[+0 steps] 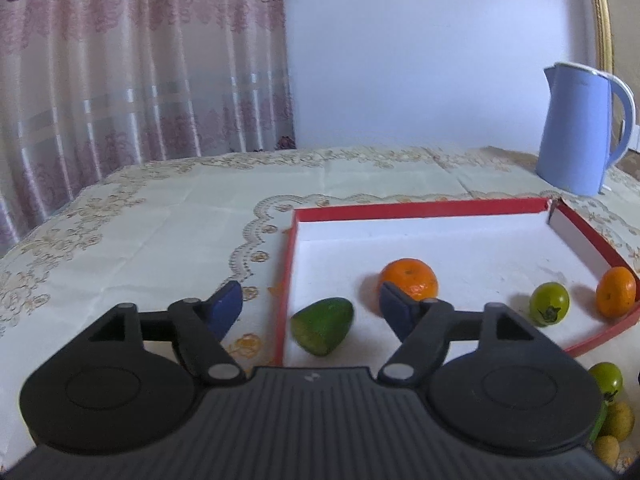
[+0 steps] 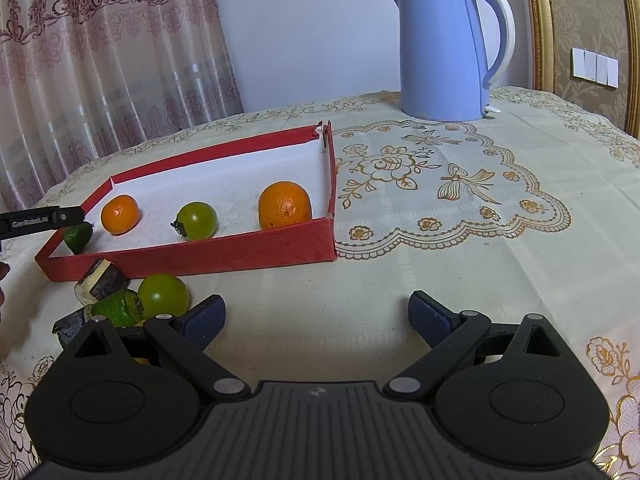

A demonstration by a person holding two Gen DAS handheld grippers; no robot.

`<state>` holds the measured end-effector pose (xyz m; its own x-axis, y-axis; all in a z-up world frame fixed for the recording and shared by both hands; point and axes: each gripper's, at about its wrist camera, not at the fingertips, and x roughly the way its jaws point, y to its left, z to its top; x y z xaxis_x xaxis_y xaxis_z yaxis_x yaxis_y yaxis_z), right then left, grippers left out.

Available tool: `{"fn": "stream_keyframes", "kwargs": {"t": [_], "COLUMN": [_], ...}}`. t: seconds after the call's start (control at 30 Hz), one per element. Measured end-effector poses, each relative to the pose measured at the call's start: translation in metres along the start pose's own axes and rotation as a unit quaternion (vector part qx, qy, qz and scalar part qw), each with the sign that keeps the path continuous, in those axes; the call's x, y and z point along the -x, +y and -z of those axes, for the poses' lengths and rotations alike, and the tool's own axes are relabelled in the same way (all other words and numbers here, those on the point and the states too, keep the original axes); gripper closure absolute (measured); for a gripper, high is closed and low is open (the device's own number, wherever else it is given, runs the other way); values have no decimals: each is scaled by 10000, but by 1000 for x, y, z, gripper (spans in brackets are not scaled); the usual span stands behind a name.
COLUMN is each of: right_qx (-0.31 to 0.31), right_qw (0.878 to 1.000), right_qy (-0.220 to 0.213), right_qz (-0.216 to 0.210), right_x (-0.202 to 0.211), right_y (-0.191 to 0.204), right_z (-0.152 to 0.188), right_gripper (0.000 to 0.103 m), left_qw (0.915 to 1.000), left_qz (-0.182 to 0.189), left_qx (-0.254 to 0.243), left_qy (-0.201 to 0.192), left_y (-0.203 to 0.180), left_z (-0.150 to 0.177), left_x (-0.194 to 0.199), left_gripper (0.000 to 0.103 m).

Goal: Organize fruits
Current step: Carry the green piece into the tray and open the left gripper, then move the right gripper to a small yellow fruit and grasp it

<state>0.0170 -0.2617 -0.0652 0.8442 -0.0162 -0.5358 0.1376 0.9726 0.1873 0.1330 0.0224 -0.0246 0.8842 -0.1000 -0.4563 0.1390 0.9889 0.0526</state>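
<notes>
Yellowish fruits (image 1: 614, 430) half-hidden behind left hand-held gripper (image 1: 310, 306), cut off.

The red tray (image 2: 224, 254) keeps its far half bare – fruits line its near edge, kettle (image 2: 444, 52) stands beyond.

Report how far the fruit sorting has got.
Done: four fruits lie in the red tray: two oranges, a green tomato and the green piece. In hand: nothing; the left gripper stands open around that green piece, the right gripper open and empty. Left: the pile of fruit on the tablecloth outside the tray's front wall.
</notes>
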Motion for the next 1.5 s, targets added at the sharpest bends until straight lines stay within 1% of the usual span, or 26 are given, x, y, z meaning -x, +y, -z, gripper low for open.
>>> {"fn": "stream_keyframes", "kwargs": {"t": [0.1, 0.2, 0.27, 0.33, 0.43, 0.5, 0.53, 0.6, 0.77, 0.83, 0.9, 0.97, 1.0, 1.07, 1.13, 1.2, 1.27, 1.33, 1.43, 1.5], "right_qx": [2, 3, 3, 9, 8, 59, 160, 566, 1465, 1625, 1717, 1868, 1948, 2016, 2027, 2104, 2132, 2096, 2068, 2127], "right_qw": [10000, 10000, 10000, 10000, 10000, 9994, 9988, 9969, 9874, 9850, 9835, 9809, 9796, 9784, 9780, 9765, 9760, 9763, 9763, 9752], "right_qy": [0, 1, 0, 2, -28, -215, -322, -383, -584, -568, -503, -447, -414, -353, -286, -225, -104, -47, -16, -33], "right_qz": [0, 1, 1, 6, -50, -252, -317, -384, -143, -148, -283, -308, -269, -275, -410, -398, -437, -532, -642, -616], "right_x": [0, 0, 0, 0, 1, 8, 13, 23, 39, 38, 36, 33, 31, 27, 23, 19, 13, 10, 8, 9], "right_y": [0, 0, 0, 0, 0, 0, 3, 16, 51, 59, 65, 71, 74, 77, 79, 84, 86, 86, 87, 89], "right_z": [0, 0, 0, 0, 0, 2, 4, 11, 24, 25, 24, 25, 26, 27, 26, 26, 25, 23, 22, 23], "right_gripper": [4, 4, 4, 4, 4, 4, 4, 4, 5, 5, 11, 24, 28, 41, 47, 49, 57, 61, 70, 71], "left_qw": [9998, 9993, 9991, 9990, 9996, 9997, 9997, 9998, 9992, 9986, 9975, 9958, 9951, 9941, 9943, 9943, 9939, 9936, 9935, 9936], "left_qz": [-136, -192, -95, -53, 45, 157, 161, 169, 263, 299, 369, 455, 480, 535, 551, 550, 566, 591, 591, 587], "left_qx": [61, 124, 163, 139, 114, 131, 122, 103, 267, 382, 502, 639, 684, 733, 712, 715, 752, 778, 784, 781], "left_qy": [-140, -291, -367, -411, -273, -162, -122, -40, 127, 216, 325, 480, 533, 589, 575, 573, 572, 569, 572, 569], "left_y": [6, 12, 15, 15, 12, 11, 10, 9, 15, 19, 24, 28, 29, 31, 30, 30, 31, 32, 32, 32], "left_z": [5, 11, 16, 22, 32, 39, 42, 48, 51, 51, 52, 53, 53, 54, 54, 54, 54, 54, 54, 54], "left_x": [14, 35, 49, 60, 68, 68, 68, 66, 61, 57, 54, 49, 47, 46, 47, 47, 47, 47, 47, 47], "left_gripper": [28, 25, 16, 13, 13, 12, 12, 12, 11, 9, 8, 8, 8, 8, 7, 6, 5, 5, 5, 4]}}
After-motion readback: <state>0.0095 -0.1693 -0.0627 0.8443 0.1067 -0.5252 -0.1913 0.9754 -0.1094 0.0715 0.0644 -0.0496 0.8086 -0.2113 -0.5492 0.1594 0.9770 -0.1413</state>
